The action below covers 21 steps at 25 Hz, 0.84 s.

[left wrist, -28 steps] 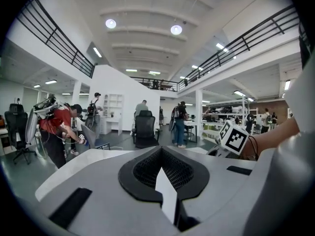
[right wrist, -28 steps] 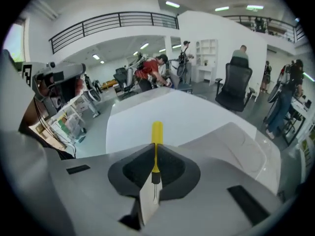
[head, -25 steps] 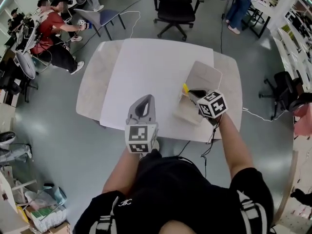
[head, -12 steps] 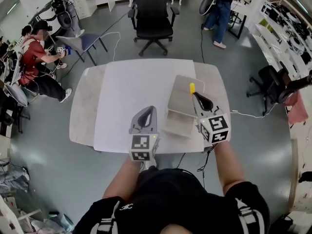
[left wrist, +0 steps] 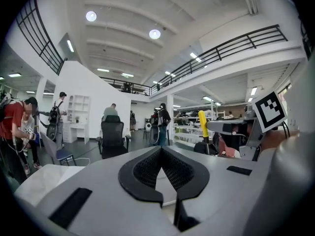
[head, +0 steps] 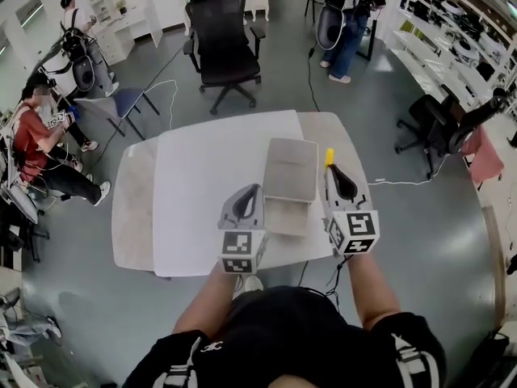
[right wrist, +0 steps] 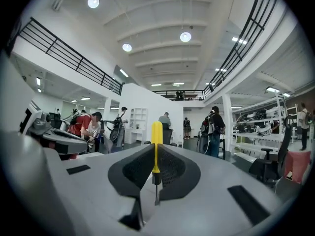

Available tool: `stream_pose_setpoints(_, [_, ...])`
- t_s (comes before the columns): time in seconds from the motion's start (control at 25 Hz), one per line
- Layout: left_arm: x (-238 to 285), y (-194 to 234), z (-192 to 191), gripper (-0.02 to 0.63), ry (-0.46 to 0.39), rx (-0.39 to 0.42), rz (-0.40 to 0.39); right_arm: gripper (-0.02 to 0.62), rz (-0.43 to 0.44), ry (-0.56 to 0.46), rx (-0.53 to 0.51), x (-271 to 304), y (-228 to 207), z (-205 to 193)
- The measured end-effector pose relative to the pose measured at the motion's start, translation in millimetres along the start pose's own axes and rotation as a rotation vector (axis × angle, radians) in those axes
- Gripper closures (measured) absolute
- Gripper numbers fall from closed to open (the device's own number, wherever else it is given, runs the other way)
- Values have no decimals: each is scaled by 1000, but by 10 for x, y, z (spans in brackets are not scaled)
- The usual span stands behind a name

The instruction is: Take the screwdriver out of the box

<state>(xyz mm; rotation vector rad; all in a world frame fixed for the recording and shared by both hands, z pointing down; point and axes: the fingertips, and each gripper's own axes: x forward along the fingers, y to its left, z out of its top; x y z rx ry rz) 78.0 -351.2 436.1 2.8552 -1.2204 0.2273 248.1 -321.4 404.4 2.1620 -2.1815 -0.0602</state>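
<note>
Yellow-handled screwdriver [right wrist: 156, 154], thin metal shaft, clamped upright in right gripper [head: 331, 170]

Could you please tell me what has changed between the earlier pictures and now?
The right gripper has lifted out of the box and swung level, carrying the yellow-handled screwdriver clear to the box's right; its jaws stayed shut on it. The left gripper drew closer to the box's left side, shut and empty. The box stayed open on the table.
</note>
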Motion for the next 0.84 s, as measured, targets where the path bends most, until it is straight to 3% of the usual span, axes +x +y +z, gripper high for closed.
stream_pose_setpoints(0.84, [47,-199,60,592,-21,20,-36,572,29,-18,-4,-114,24,-26])
